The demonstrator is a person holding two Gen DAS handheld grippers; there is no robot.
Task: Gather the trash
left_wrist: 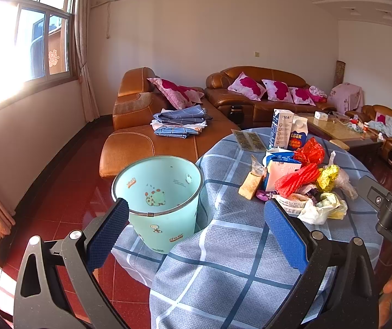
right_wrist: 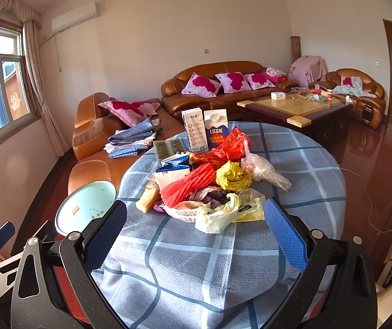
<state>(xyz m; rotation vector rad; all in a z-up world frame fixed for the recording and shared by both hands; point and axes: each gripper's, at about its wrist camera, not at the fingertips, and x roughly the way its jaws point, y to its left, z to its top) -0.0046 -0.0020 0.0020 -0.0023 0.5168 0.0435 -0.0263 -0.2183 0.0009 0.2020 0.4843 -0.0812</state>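
A pile of trash lies on a round table with a blue checked cloth: red netting, yellow paper, plastic bags, a flattened carton and a yellow sponge. The pile also shows in the left wrist view. A mint green bin stands on the floor left of the table. My left gripper is open and empty, near the bin. My right gripper is open and empty, just short of the pile.
Two upright milk cartons stand at the table's far side, with a flat packet beside them. Brown leather sofas with pink cushions and a coffee table lie beyond. The floor is red tile.
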